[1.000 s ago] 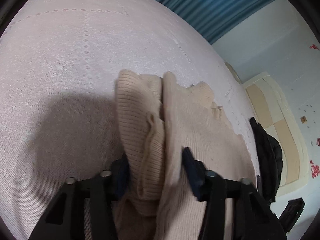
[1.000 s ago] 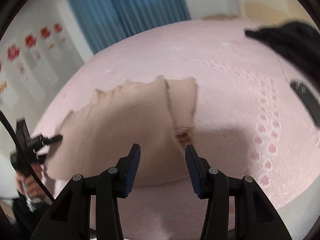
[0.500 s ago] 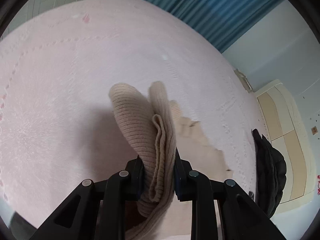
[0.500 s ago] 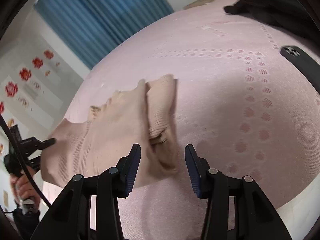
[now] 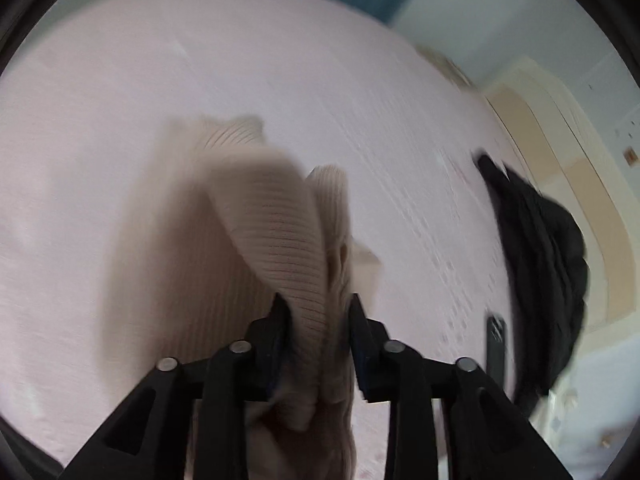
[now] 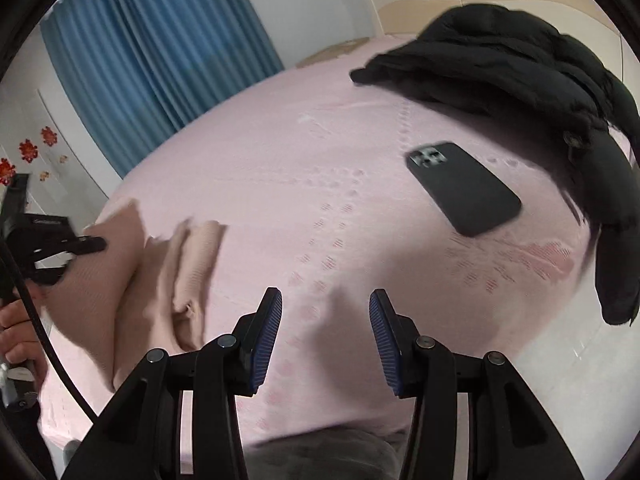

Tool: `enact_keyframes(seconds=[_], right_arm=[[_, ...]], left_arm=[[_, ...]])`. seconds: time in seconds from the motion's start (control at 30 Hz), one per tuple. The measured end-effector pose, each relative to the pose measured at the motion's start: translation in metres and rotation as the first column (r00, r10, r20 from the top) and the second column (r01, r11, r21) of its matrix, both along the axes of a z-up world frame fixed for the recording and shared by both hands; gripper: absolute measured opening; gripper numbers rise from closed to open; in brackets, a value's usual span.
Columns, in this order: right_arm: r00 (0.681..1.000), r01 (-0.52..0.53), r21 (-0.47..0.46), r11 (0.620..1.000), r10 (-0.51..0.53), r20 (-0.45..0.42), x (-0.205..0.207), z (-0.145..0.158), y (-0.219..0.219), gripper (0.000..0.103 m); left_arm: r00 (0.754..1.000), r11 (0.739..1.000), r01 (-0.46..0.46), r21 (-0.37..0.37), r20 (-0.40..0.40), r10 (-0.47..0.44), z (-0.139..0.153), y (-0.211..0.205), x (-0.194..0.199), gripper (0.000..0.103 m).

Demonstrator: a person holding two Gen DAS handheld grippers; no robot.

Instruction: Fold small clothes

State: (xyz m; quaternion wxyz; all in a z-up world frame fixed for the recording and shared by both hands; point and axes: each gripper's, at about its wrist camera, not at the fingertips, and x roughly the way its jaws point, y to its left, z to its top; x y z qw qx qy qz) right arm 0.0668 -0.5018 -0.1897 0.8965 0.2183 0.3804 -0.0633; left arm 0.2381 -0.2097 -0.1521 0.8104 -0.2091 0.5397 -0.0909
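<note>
Presently: one beige ribbed knit garment (image 5: 276, 232), a bunched fold pinched in my left gripper (image 5: 316, 308), its fingers (image 5: 276, 328) narrow on the cloth; the rest lies on the pink bed (image 6: 300, 168). My right gripper (image 6: 325, 304): fingers wide, empty, above bare bedspread. Further right: black phone (image 6: 464, 186), then black jacket (image 6: 520, 68). Beyond: blue curtain (image 6: 152, 40).

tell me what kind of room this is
Most likely a bedroom. The work surface is a bed under a pink patterned cover, with a pale headboard at its far end and a blue curtain behind. A black jacket and a phone lie on the cover.
</note>
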Motion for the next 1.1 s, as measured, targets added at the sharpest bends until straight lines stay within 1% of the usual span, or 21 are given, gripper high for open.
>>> enact_keyframes(seconds=[0.03, 0.07, 0.1, 0.13, 0.23, 0.37, 0.47, 0.5, 0.57, 0.63, 0.73, 0.77, 0.8, 0.83, 0.87, 0.9, 0.93, 1.0, 1.03, 1.07, 1.1], right_arm=[[1.0, -0.011, -0.01, 1.0, 0.011, 0.0, 0.0, -0.002, 0.001, 0.046], [1.0, -0.026, -0.032, 0.999, 0.026, -0.003, 0.0, -0.003, 0.005, 0.046], [0.999, -0.041, -0.05, 0.998, 0.041, -0.008, 0.001, -0.003, 0.005, 0.046], [0.998, -0.056, -0.064, 0.996, 0.056, -0.01, 0.004, -0.004, 0.01, 0.046], [0.994, -0.107, -0.039, 0.994, 0.107, 0.006, 0.011, -0.002, 0.023, 0.046], [0.982, -0.183, 0.029, 0.983, 0.182, 0.053, 0.027, 0.015, 0.045, 0.046], [0.956, -0.279, 0.079, 0.957, 0.269, 0.12, 0.041, 0.034, 0.076, 0.047], [0.94, -0.32, 0.099, 0.942, 0.303, 0.155, 0.047, 0.041, 0.09, 0.049], [0.918, -0.376, 0.124, 0.918, 0.351, 0.186, 0.058, 0.045, 0.11, 0.05], [0.913, -0.397, 0.129, 0.909, 0.375, 0.162, 0.074, 0.04, 0.131, 0.05], [0.925, -0.379, 0.127, 0.917, 0.372, 0.079, 0.097, 0.021, 0.152, 0.05], [0.927, -0.375, 0.131, 0.918, 0.373, 0.041, 0.104, 0.012, 0.156, 0.047], [0.927, -0.373, 0.138, 0.917, 0.375, 0.012, 0.111, 0.003, 0.159, 0.041], [0.926, -0.373, 0.137, 0.918, 0.377, -0.001, 0.114, -0.002, 0.161, 0.039], [0.926, -0.373, 0.133, 0.918, 0.378, -0.012, 0.117, -0.007, 0.163, 0.033], [0.925, -0.376, 0.128, 0.918, 0.38, -0.014, 0.118, -0.009, 0.164, 0.021], [0.921, -0.384, 0.126, 0.915, 0.389, -0.011, 0.119, -0.01, 0.165, 0.017], [0.917, -0.397, 0.132, 0.908, 0.396, 0.04, 0.11, -0.002, 0.16, 0.011], [0.918, -0.396, 0.135, 0.908, 0.39, 0.073, 0.104, 0.004, 0.157, 0.01], [0.915, -0.399, 0.151, 0.905, 0.381, 0.134, 0.092, 0.013, 0.148, 0.009], [0.912, -0.399, 0.165, 0.902, 0.372, 0.171, 0.083, 0.018, 0.141, 0.009]], left_arm=[[0.999, 0.998, 0.027, -0.055, -0.022, -0.029, -0.006, -0.002, 0.001, 0.029], [0.997, 0.989, 0.062, -0.133, -0.03, -0.066, -0.01, -0.003, 0.001, 0.029], [0.997, 0.986, 0.073, -0.153, -0.024, -0.077, -0.009, -0.002, 0.0, 0.032], [0.996, 0.985, 0.082, -0.15, -0.003, -0.084, -0.005, 0.0, -0.002, 0.032], [0.994, 0.993, 0.086, -0.085, 0.079, -0.079, 0.013, 0.016, -0.009, 0.037], [0.988, 1.0, 0.019, 0.014, 0.152, -0.021, 0.025, 0.067, -0.022, 0.039], [0.983, 0.997, -0.031, 0.068, 0.184, 0.018, 0.024, 0.102, -0.038, 0.039], [0.983, 0.996, -0.035, 0.081, 0.184, 0.02, 0.023, 0.107, -0.041, 0.039], [0.984, 0.996, -0.024, 0.09, 0.178, 0.008, 0.017, 0.129, -0.055, 0.039], [0.985, 0.997, 0.006, 0.079, 0.17, -0.02, 0.007, 0.144, -0.071, 0.04], [0.979, 0.99, 0.087, 0.109, 0.175, -0.105, -0.011, 0.147, -0.098, 0.042], [0.974, 0.984, 0.12, 0.131, 0.179, -0.143, -0.018, 0.14, -0.107, 0.042], [0.964, 0.973, 0.165, 0.162, 0.183, -0.194, -0.025, 0.13, -0.115, 0.042], [0.956, 0.964, 0.194, 0.181, 0.185, -0.227, -0.028, 0.125, -0.12, 0.042], [0.943, 0.95, 0.235, 0.207, 0.187, -0.275, -0.035, 0.115, -0.126, 0.042], [0.935, 0.942, 0.257, 0.215, 0.189, -0.298, -0.038, 0.108, -0.128, 0.042], [0.925, 0.932, 0.285, 0.223, 0.191, -0.329, -0.043, 0.099, -0.13, 0.042], [0.918, 0.924, 0.287, 0.251, 0.202, -0.34, -0.046, 0.089, -0.129, 0.042], [0.916, 0.924, 0.277, 0.264, 0.218, -0.337, -0.047, 0.087, -0.128, 0.042], [0.913, 0.924, 0.279, 0.26, 0.226, -0.339, -0.047, 0.09, -0.129, 0.042], [0.911, 0.927, 0.291, 0.237, 0.228, -0.344, -0.048, 0.093, -0.129, 0.042]])
